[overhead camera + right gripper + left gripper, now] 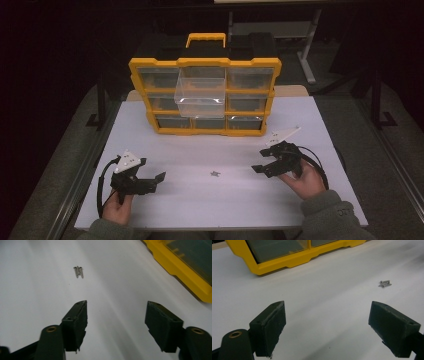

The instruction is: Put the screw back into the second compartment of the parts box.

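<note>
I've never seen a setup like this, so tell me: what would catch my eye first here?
Most striking is the yellow drawer cabinet standing at the back of the white table, with one clear drawer pulled out of its middle. Nearer the person, a small cluster of screws lies alone on the table, between the left gripper and the right gripper, both with jaws open and holding nothing.

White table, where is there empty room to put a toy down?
The white table is bare between the yellow drawer organizer and both grippers, left and right. Only the small metal screws sit mid-table. The back is crowded by the organizer.
</note>
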Action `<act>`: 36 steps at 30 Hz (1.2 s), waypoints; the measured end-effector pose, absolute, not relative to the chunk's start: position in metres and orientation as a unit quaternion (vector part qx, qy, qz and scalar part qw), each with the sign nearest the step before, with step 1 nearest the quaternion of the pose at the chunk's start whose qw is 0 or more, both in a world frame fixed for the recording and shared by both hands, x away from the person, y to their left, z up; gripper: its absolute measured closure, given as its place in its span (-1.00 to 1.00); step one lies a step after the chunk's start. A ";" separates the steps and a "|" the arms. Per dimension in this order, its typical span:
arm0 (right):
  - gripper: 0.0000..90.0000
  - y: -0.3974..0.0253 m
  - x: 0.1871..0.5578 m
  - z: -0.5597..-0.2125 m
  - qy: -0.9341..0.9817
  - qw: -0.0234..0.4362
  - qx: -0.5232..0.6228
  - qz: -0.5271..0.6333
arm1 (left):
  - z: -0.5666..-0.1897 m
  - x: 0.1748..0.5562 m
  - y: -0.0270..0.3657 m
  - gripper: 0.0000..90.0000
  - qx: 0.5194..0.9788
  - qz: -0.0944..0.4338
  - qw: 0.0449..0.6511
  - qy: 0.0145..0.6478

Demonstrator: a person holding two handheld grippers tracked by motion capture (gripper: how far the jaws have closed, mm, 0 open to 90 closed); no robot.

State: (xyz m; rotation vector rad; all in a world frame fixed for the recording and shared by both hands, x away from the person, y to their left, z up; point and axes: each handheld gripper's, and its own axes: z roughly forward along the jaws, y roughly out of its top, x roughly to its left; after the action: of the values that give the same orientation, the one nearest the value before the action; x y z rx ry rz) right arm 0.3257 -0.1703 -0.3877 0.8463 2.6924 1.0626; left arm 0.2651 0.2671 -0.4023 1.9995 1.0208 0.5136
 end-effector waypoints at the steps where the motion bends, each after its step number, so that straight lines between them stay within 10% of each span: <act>1: -0.19 -0.166 0.327 -0.388 0.894 0.063 0.278 0.347 | -0.402 0.265 0.267 -0.69 0.793 0.204 0.407 0.405; 36: 0.67 -0.043 0.366 -0.426 0.941 -0.008 0.182 0.287 | -0.404 0.266 0.270 -0.69 0.790 0.196 0.411 0.410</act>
State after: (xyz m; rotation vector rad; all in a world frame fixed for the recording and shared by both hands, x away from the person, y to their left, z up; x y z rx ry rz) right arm 0.3658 -0.0429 -0.4256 0.5741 2.9701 0.9061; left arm 0.2659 0.2701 -0.4037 1.9887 1.0329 0.4926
